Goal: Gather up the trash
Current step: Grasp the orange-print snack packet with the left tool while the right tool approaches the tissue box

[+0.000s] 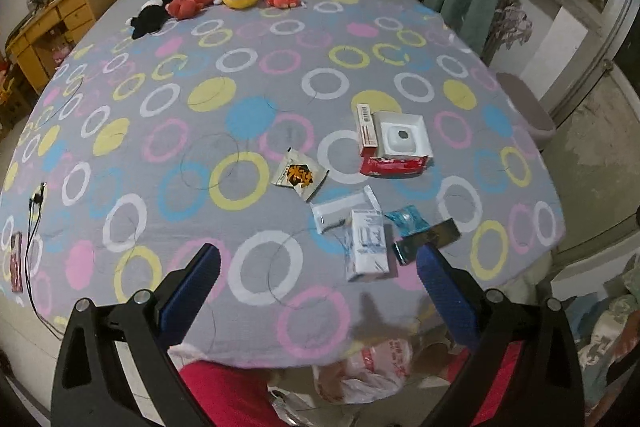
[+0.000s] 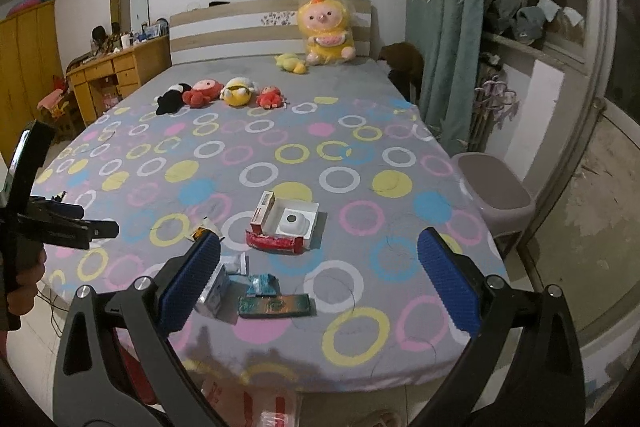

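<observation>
Both grippers' fingers (image 1: 208, 267) gape empty above wrappers (image 1: 300, 177) and boxes (image 1: 396, 141) on the bed (image 1: 240, 67).

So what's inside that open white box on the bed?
The white box holds a white moulded insert with a small dark round thing at its centre. Whatever lies beneath the insert is covered. The box itself rests on a red packet.

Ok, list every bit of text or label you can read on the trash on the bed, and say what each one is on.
No text can be quoted with confidence.
Snack packet: bold orange-and-black characters, too blurred to read.
Red-and-white box: barcode label, digits too small.
White carton: blue print, unreadable.
Red wrapper: white lettering, blurred.
Plastic bag below the bed edge: red print, illegible.
</observation>
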